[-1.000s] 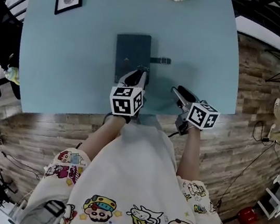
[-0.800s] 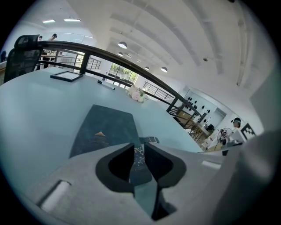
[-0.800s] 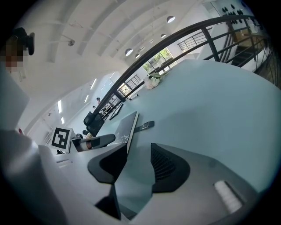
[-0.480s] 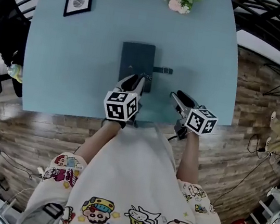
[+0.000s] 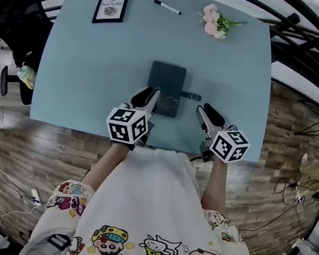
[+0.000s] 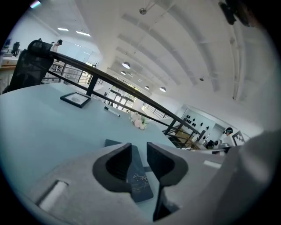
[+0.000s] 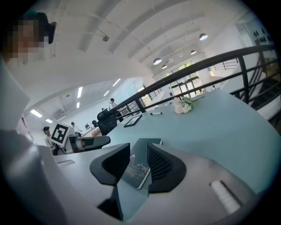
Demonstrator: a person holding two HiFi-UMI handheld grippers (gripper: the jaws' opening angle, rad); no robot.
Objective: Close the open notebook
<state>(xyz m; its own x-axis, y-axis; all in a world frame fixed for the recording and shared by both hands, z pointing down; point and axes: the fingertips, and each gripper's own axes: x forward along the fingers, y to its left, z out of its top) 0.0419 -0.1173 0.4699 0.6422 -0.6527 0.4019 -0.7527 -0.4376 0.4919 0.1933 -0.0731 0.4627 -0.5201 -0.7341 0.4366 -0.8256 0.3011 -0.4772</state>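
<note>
Notebook beyond left tongs, right tongs

Bare table flanks the notebook; frame, marker, flowers line the far edge.

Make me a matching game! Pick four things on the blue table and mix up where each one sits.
Things:
1. notebook
2. framed picture
3. marker pen
4. flowers

Places:
A. far left corner
B. in the middle, lying closed
C. far side, towards the right
D. far edge, between the picture and the flowers

Pairs: 1-B, 2-A, 3-D, 4-C
</note>
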